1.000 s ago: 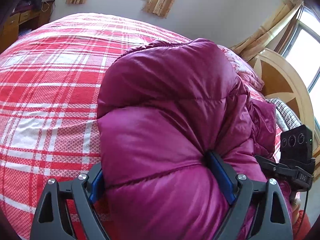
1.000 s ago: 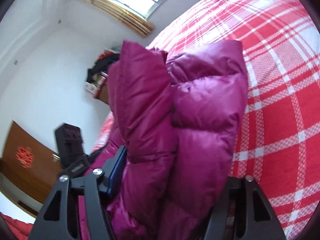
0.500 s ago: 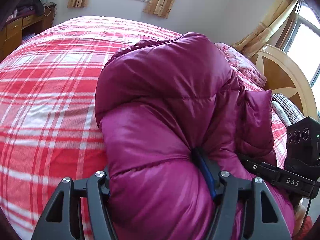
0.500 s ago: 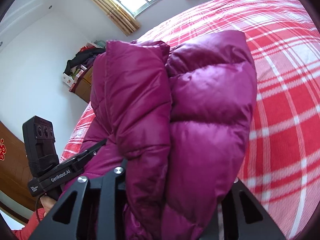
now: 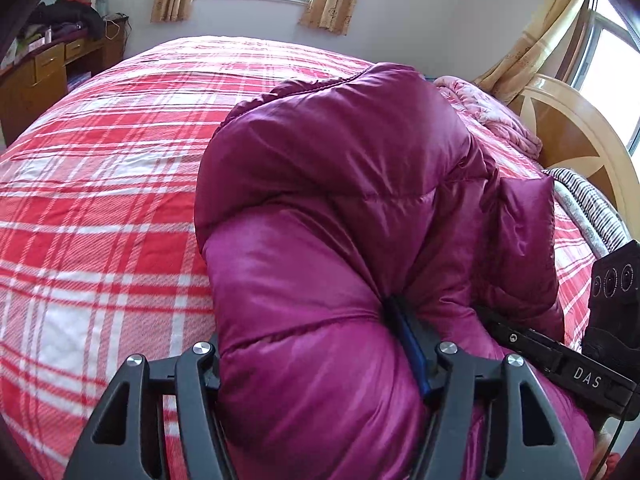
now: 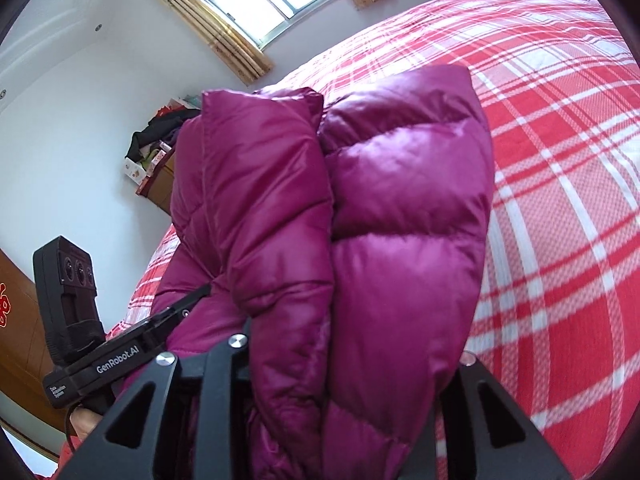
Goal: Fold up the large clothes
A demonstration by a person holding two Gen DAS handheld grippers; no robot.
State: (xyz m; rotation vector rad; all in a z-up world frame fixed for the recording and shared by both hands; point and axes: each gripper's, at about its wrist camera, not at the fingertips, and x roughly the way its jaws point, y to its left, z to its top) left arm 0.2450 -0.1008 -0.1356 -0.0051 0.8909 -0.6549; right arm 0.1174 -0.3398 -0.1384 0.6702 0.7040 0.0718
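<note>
Magenta quilted puffer jacket [image 5: 340, 208] is bunched above the bed with red-and-white plaid cover [image 5: 100, 200]. Left gripper [image 5: 316, 360] is clamped on a thick jacket fold. Right gripper [image 6: 352, 364] likewise pinches doubled jacket layers between its jaws.

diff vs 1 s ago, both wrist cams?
Both grippers squeezed in on the puffy magenta down jacket: the left gripper and right gripper now pinch its folds tighter. Both views swung, showing more room. Jacket stays held above the red plaid bedspread.
</note>
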